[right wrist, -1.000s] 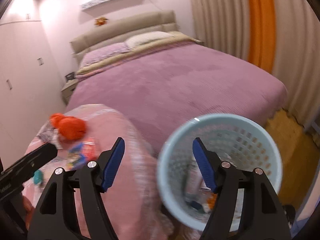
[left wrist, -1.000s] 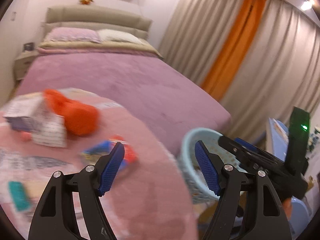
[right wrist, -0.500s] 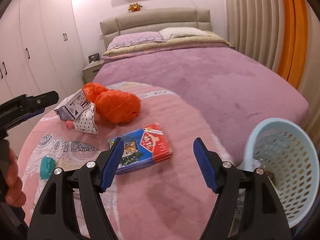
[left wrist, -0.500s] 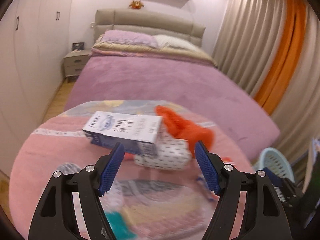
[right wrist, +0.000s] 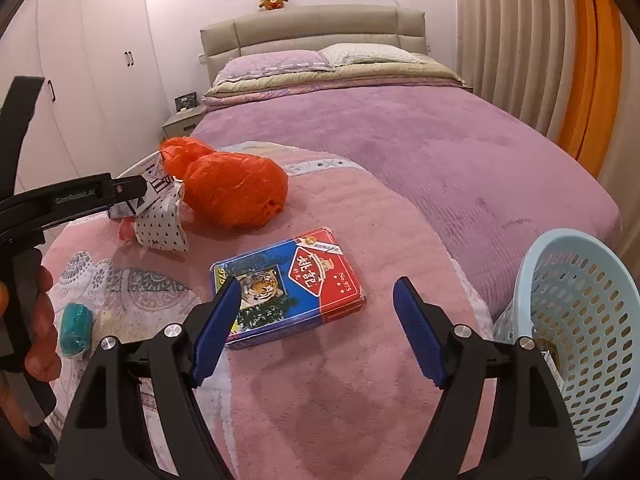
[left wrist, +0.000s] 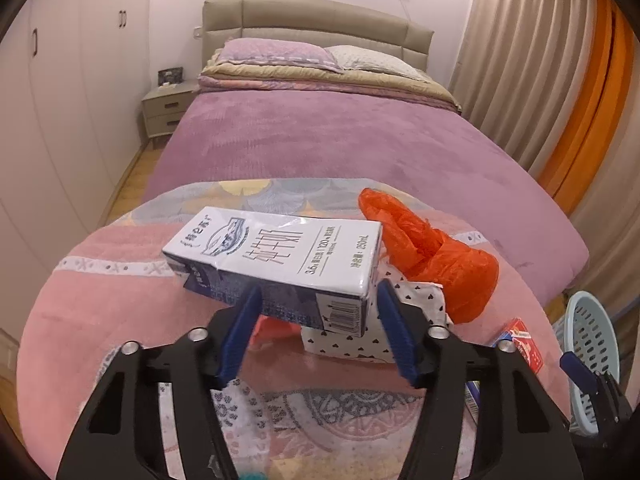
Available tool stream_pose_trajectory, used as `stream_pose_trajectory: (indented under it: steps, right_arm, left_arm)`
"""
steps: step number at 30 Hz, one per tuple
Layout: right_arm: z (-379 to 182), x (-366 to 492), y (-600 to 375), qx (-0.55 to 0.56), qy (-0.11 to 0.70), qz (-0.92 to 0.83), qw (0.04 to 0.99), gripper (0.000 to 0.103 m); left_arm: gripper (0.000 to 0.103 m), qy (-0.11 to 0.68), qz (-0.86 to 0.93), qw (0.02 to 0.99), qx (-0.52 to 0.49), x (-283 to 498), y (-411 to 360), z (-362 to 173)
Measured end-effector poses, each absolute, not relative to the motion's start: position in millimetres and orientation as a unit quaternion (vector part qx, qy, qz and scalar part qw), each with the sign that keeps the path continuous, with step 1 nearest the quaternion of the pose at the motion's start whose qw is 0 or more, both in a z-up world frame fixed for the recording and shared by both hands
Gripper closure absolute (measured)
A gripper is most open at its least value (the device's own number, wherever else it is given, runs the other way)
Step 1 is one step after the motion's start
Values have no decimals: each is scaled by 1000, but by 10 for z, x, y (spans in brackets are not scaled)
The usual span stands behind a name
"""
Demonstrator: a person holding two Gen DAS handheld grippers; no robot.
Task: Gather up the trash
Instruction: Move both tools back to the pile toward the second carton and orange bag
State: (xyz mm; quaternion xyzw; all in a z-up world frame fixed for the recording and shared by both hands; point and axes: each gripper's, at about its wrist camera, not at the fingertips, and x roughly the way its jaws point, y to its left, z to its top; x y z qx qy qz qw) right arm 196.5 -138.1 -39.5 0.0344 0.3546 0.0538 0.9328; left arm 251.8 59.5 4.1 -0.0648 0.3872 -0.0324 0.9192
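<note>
Left claw point(left wrist: 318, 318): jaws closing around the milk carton point(left wrist: 276, 258); the blue pads flank its near end, though firm pressing cannot be told.
Right claw point(right wrist: 316, 320): jaws opening and wide apart, nothing gripped; its left pad overlaps the near left corner of the card box point(right wrist: 288, 282).
Edges: the pink blanket point(right wrist: 320, 400) rounds off just right of the right claw, where the basket point(right wrist: 572, 320) stands beside it; beyond both claws lies the purple bed point(right wrist: 440, 152).
Open room: bare pink blanket fills the space under and between the right claw's pads, and to the left of the left claw.
Basket: pale blue, perforated, mouth tilted toward the right claw; a small dark item shows low inside, too hidden to name.
Milk carton: white top with blue print and a barcode end, lying lengthwise across the left claw, resting on a white packet with black hearts point(left wrist: 352, 344).
Orange bag point(right wrist: 236, 188): crumpled plastic, ahead and left of the right claw, just right of the carton.
Card box: flat, blue and red, tiger picture.
Teal lump point(right wrist: 76, 328): left of the right claw, near a person's hand point(right wrist: 40, 328).
</note>
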Motion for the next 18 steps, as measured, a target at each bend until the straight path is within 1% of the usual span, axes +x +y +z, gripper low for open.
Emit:
stream_pose_trajectory:
  steps: [3,7,11,13,14,18]
  right_arm:
    - [-387,1960,-1400,38,354,59,933,29]
    - [-381,1961,-1422,44,355,61,932,29]
    - [-378,1973,-1434,47,358,68,930,29]
    - [-381,1979,-1433,47,360,68,929,29]
    - [-381,1981,-1433,46,360,68,929,29]
    - [-376,1976,-1411,40,357,66,931,29]
  left_arm:
    - [55,383,-39,919,-84,2446,686,43]
    - [56,372,-29,922,-101,2272,835,77]
    - [56,363,-8,923,-124,2077,1138,110]
    - [56,368,11,920,-133,1992,1326,89]
    - [58,371,16,918,-138,1989,1392,85]
    - [58,377,24,912,-157,1924,1629,69]
